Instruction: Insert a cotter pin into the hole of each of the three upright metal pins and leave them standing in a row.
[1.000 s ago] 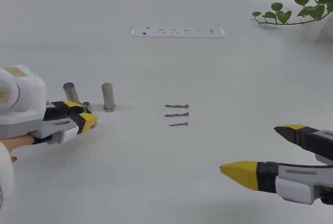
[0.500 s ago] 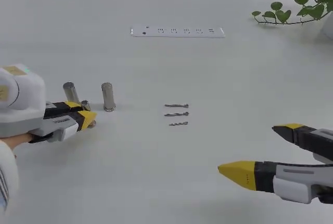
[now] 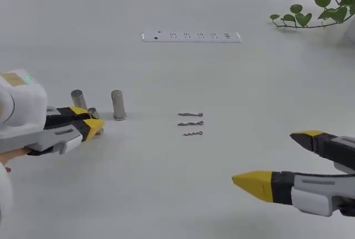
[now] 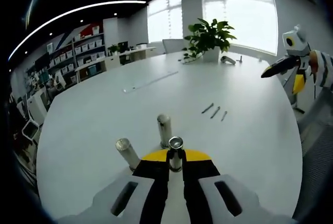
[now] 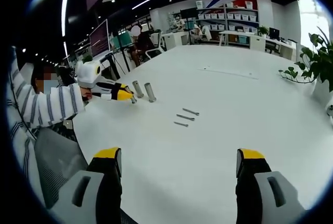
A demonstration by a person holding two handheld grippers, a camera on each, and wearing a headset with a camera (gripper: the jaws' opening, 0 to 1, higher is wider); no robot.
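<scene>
Little had changed: left tongs stayed clamped on the nearest upright grey metal pin on the white counter, right tongs hung open, and three thin silver cotter pins lay untouched, none inserted.

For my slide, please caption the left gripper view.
Left hand-held gripper shut on a metal pin, two other pins upright beside, cotter pins beyond.

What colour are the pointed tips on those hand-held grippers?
Yellow, over black; clearest on the right gripper in the head view.
</scene>
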